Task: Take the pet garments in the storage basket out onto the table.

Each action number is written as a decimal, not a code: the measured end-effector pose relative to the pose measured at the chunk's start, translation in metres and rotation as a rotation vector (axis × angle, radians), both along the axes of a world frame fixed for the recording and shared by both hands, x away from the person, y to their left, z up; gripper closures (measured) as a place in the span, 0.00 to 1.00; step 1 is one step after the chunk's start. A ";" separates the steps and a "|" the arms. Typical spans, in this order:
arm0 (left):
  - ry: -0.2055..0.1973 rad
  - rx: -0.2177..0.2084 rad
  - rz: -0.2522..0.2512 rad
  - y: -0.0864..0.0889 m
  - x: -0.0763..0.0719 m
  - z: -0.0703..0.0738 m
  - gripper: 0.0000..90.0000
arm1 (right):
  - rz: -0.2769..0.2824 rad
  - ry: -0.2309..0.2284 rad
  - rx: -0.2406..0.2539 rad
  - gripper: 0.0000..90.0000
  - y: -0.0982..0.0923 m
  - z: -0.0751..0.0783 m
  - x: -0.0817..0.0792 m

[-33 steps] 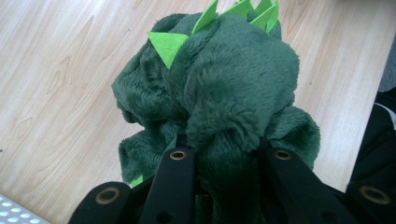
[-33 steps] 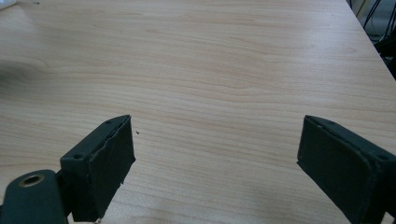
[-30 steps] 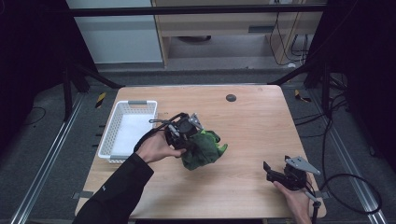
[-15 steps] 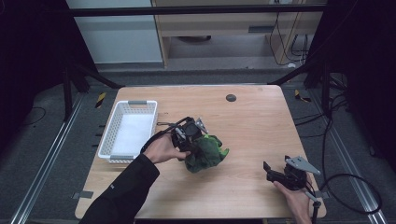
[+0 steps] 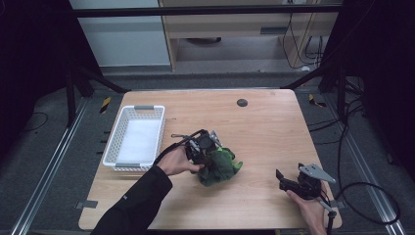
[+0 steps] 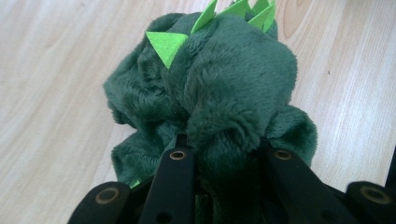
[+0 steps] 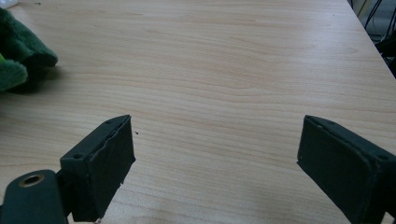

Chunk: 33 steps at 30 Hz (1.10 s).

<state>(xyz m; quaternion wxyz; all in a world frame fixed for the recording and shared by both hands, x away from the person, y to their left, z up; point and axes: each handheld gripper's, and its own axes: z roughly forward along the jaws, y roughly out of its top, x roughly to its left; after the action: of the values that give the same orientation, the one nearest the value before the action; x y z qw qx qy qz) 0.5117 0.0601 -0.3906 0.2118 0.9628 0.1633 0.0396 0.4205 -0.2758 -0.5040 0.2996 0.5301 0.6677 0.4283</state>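
A dark green plush toy [image 5: 221, 166] with light green felt spikes lies bunched near the middle of the wooden table [image 5: 264, 127]. My left gripper [image 5: 211, 152] is shut on it from the left side. In the left gripper view the plush [image 6: 219, 88] bulges up between the two black jaws of the left gripper [image 6: 225, 150]. My right gripper [image 5: 281, 178] rests open near the table's front right corner, well apart from the toy. In the right gripper view the right gripper [image 7: 215, 154] has bare wood between its wide-set pads, and a bit of the plush [image 7: 18, 51] shows at far left.
A white plastic basket [image 5: 113, 142] stands at the table's left side, nothing visible inside. A small black round disc [image 5: 242, 102] sits near the far edge. Dark frame legs and cables surround the table on the floor.
My left gripper and the plush toy have shifted slightly toward the table's near edge and a little right. The right gripper has stayed put.
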 end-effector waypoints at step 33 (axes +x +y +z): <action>-0.022 -0.036 -0.044 0.003 -0.011 -0.005 0.40 | -0.003 0.000 -0.002 0.11 -0.001 0.000 0.000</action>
<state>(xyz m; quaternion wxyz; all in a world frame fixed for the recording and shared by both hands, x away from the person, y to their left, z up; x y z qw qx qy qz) 0.5005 0.0635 -0.3958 0.2315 0.9617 0.1406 0.0424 0.4207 -0.2770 -0.5040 0.3010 0.5308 0.6674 0.4270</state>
